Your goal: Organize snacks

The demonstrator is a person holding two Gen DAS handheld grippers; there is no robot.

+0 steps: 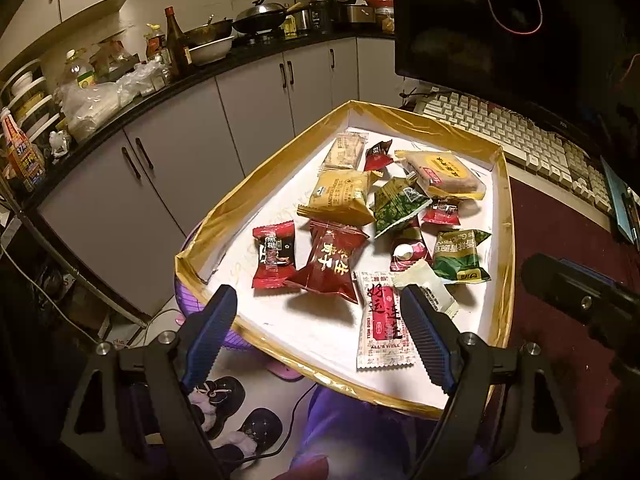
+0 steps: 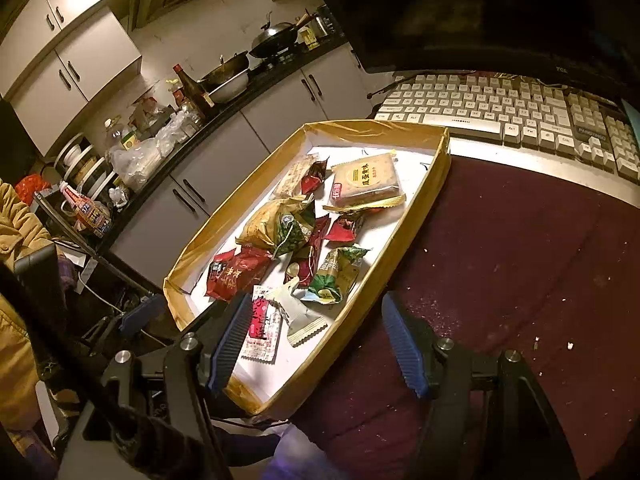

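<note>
A shallow gold-rimmed box [image 1: 505,184] [image 2: 416,216] with a white floor holds several snack packets. Among them are a big dark red packet [image 1: 328,262] [image 2: 236,270], a small red packet [image 1: 274,252], a yellow packet [image 1: 340,196], a green packet [image 1: 460,254] [image 2: 334,274], a white packet with red print [image 1: 380,320] [image 2: 262,328] and a flat cake in clear wrap [image 1: 444,172] [image 2: 366,180]. My left gripper [image 1: 320,336] hovers open over the box's near edge, empty. My right gripper [image 2: 314,344] is open above the box's near right rim, holding nothing.
The box lies on a dark red cloth [image 2: 520,264] beside a pale keyboard [image 1: 516,136] [image 2: 500,116] and a dark monitor [image 1: 480,20]. A kitchen counter [image 1: 120,120] crowded with bottles, bowls and a wok runs along the left. Slippers [image 1: 228,400] are on the floor below.
</note>
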